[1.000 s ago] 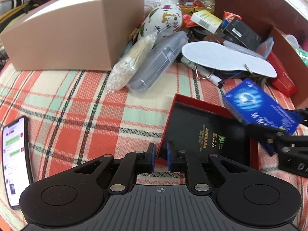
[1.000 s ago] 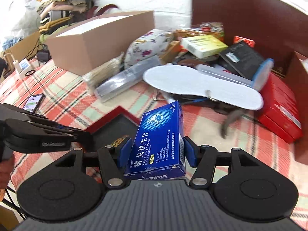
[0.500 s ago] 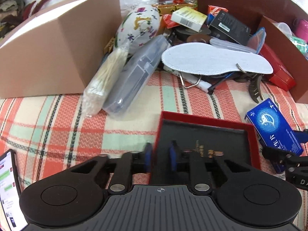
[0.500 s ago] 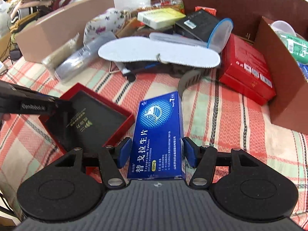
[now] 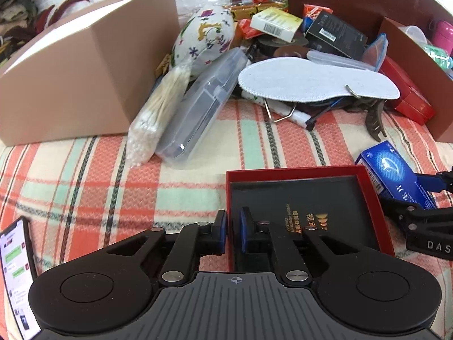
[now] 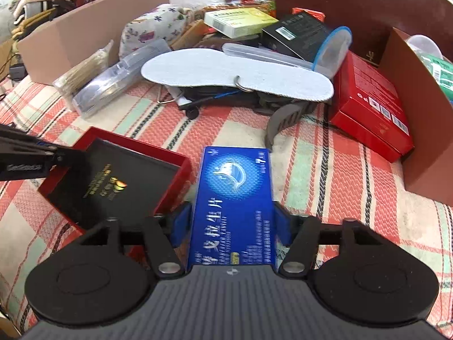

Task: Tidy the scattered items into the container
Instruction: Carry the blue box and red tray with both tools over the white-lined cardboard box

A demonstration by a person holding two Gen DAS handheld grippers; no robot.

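My left gripper [image 5: 232,228] is shut on the near left wall of a red tray with a black inside [image 5: 371,195], which lies on the plaid cloth. The tray also shows in the right wrist view [image 6: 175,187]. My right gripper [image 6: 230,223] is shut on a blue medicine box [image 6: 236,198], held just right of the tray, low over the cloth. The blue box also shows in the left wrist view [image 5: 393,174] at the tray's right edge.
A heap lies behind: a white insole [image 6: 235,73], clear plastic case [image 5: 198,113], cotton swab bag [image 5: 158,113], floral pouch [image 5: 203,36], red box [image 6: 371,104]. A closed cardboard box [image 5: 79,76] stands at left, an open one [image 6: 424,113] at right. A phone [image 5: 14,269] lies near left.
Both grippers have swung right with their loads. The blue box has come down from above the tray to beside its right edge. The tray has turned squarer to my left gripper.
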